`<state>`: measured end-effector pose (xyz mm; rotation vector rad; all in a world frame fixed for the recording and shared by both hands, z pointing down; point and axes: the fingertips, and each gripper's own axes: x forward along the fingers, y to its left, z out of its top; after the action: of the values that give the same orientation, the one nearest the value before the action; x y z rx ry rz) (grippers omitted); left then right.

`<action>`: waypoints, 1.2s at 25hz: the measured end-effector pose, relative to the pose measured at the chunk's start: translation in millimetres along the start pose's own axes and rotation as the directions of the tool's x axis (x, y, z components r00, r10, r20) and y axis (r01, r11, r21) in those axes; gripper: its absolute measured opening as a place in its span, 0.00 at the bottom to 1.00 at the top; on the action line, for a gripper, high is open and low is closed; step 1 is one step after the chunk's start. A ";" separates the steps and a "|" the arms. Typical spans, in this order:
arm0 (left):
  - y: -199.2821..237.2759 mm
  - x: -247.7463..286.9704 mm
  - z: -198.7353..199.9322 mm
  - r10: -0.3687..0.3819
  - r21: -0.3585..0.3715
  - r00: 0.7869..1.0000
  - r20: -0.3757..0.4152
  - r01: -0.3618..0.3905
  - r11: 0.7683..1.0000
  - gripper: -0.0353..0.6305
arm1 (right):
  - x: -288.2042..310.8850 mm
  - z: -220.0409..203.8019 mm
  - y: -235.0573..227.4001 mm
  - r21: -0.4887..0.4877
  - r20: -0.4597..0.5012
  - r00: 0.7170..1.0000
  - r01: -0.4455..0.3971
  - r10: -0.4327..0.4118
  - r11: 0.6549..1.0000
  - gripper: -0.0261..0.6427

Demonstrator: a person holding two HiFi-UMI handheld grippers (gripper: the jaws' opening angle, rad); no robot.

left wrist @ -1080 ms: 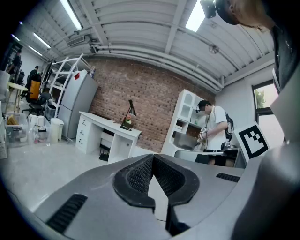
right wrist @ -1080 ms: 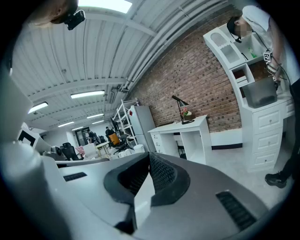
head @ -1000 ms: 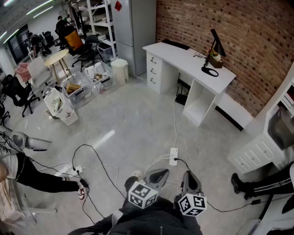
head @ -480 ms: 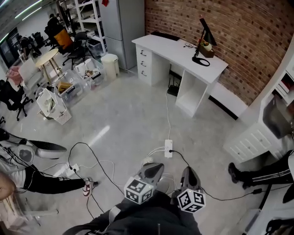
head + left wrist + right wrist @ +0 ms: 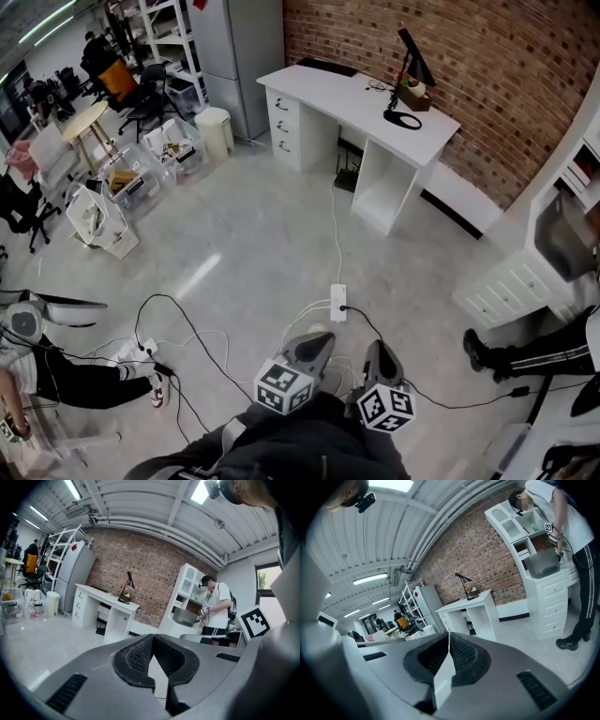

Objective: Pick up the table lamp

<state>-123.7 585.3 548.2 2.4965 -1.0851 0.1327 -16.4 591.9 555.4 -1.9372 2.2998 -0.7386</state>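
Cables (image 5: 335,230) on the floor (image 5: 248,234) can trip us before the far lamp (image 5: 406,82); our left gripper (image 5: 314,345) and right gripper (image 5: 380,356) are closed, empty

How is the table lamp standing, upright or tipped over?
Upright: the table lamp stands on its ring base on the white desk, head raised.

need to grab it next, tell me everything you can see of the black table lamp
The black table lamp stands upright near the right end of the white desk in the head view, before the red brick wall. It has a flat ring base, a thin stem and a slim flat head tilted steeply. It looks dark and matte. A small brown planter sits close beside it, contact unclear.
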 end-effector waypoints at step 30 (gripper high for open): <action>102.2 138.7 92.6 0.001 -0.020 1.000 0.006 -0.001 1.000 0.06 | 164.5 64.6 -7.7 -0.038 -0.082 0.995 -0.058 0.054 0.998 0.06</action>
<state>-108.1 391.0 532.1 2.4799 -1.0845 0.1147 -23.5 415.5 544.6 -1.8841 2.4233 -0.7857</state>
